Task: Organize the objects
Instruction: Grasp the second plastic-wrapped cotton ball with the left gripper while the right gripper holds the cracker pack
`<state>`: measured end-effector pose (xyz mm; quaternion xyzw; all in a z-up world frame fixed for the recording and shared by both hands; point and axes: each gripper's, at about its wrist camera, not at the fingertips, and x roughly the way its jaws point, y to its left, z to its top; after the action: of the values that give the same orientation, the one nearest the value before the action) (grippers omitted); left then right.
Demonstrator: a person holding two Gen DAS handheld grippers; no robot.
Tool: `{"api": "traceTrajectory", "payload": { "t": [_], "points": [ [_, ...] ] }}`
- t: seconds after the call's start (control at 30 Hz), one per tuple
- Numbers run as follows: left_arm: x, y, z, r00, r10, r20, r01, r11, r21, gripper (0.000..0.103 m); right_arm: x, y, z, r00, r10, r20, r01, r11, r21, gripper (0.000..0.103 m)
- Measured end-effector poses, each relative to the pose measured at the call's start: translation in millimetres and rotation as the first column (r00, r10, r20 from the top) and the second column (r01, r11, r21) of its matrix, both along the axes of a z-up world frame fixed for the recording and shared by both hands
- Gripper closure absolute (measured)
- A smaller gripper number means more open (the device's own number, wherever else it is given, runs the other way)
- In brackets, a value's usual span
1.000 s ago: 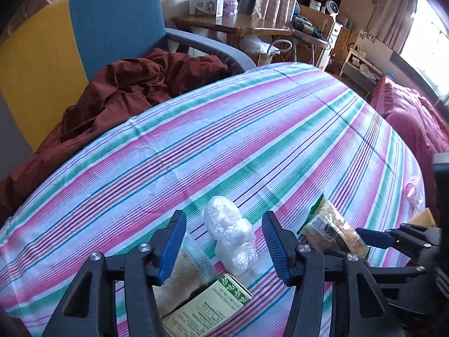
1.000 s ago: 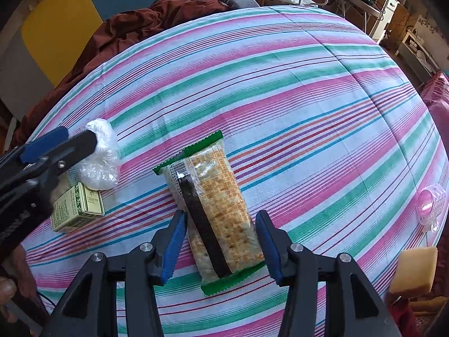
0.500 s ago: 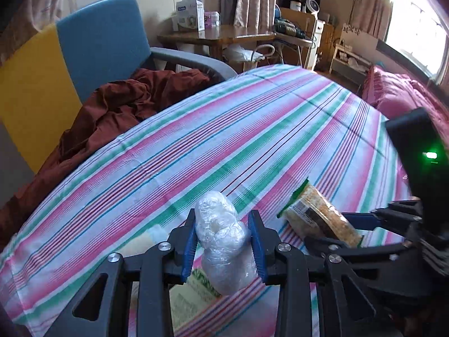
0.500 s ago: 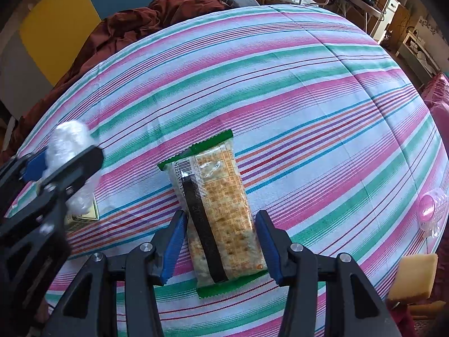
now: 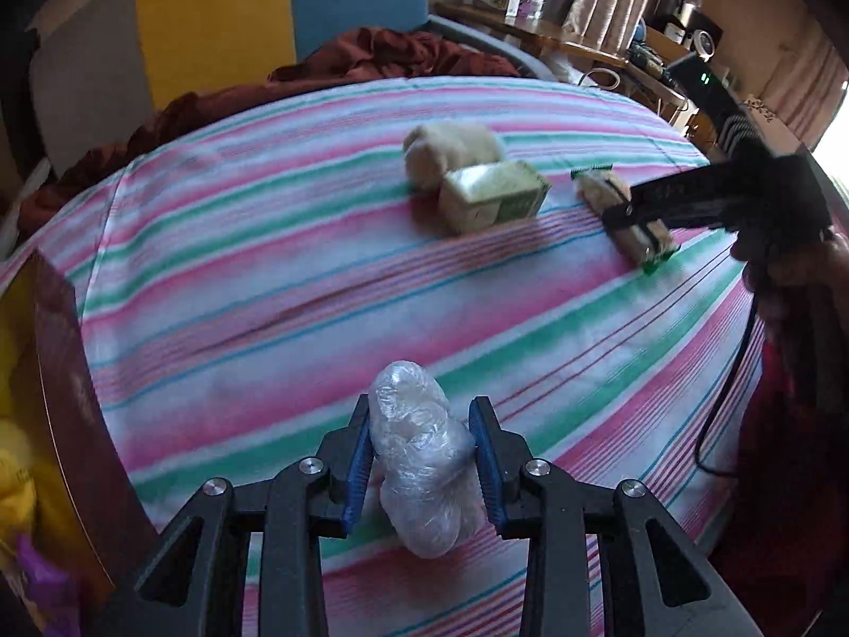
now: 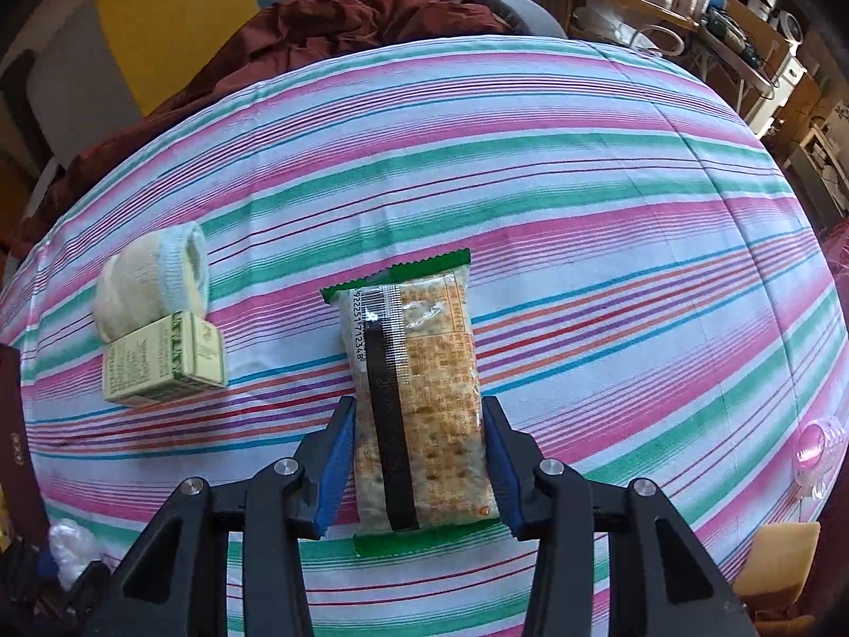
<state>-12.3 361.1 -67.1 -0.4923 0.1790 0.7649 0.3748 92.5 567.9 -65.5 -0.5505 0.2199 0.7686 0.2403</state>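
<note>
The left gripper pinches a crumpled wad of clear plastic wrap, cloudy white and lumpy, its blue pads pressed into both sides; the wad hangs above the striped cloth that covers the desk, near a dark red box at the left edge. The right gripper straddles a cracker packet that lies flat on the cloth: clear film over golden crackers, green serrated ends, a black band and a barcode running along it. Its jaws are closing, and the pads sit right at the packet's long edges. To the left, well apart from the packet, a small pale green carton touches a rolled cream sock.
</note>
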Motion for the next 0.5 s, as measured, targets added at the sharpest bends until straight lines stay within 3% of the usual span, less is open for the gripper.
{"api": "traceTrajectory", "payload": {
  "t": [0.13, 0.27, 0.5],
  "points": [
    [7.8, -3.5, -8.9, 1.0, -0.003, -0.027, 0.004, 1.0, 0.019, 0.068, -5.0, -16.1, -0.3, 0.998, 0.068, 0.006, -0.068, 0.998, 0.011, 0.057],
    [8.2, 2.3, -12.1, 0.998, -0.012, -0.069, 0.013, 1.0, 0.021, 0.068, -2.8, -19.2, -1.1, 0.998, 0.068, 0.01, -0.068, 0.998, 0.016, 0.057],
    [-0.3, 0.4, -15.2, 0.999, -0.004, -0.041, 0.006, 0.998, 0.064, 0.068, 1.3, -24.6, -1.2, 0.998, 0.061, 0.011, -0.061, 0.998, 0.02, 0.056]
  ]
}}
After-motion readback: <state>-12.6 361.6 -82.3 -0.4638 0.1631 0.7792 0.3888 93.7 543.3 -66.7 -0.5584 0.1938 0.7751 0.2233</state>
